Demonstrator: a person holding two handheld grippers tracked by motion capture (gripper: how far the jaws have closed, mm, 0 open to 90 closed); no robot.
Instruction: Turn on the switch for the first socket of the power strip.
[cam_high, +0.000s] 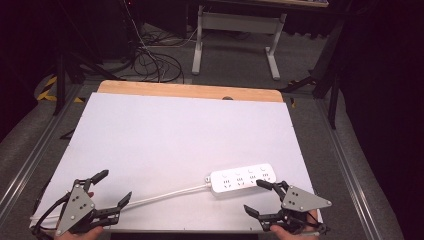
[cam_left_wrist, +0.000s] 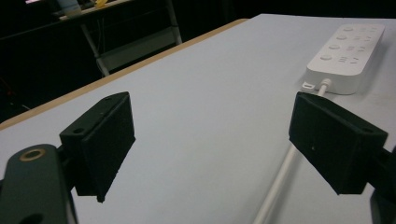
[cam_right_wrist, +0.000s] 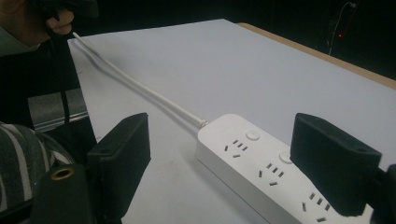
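Observation:
A white power strip (cam_high: 242, 178) with several sockets and round buttons lies on the white table top (cam_high: 175, 135), right of centre near the front edge. Its white cable (cam_high: 165, 195) runs left toward the front left corner. My right gripper (cam_high: 259, 197) stands open just in front of the strip's right end, one jaw nearly over it; in the right gripper view the power strip (cam_right_wrist: 261, 165) lies between its spread jaws. My left gripper (cam_high: 115, 187) is open at the front left, with the cable (cam_left_wrist: 280, 179) beside its right jaw and the power strip (cam_left_wrist: 348, 49) farther off.
The table has a wooden strip (cam_high: 190, 91) along its far edge. Beyond it stand a white desk frame (cam_high: 237, 35) and loose cables (cam_high: 155, 60) on the grey floor. Metal rails (cam_high: 345, 150) run along both sides of the table.

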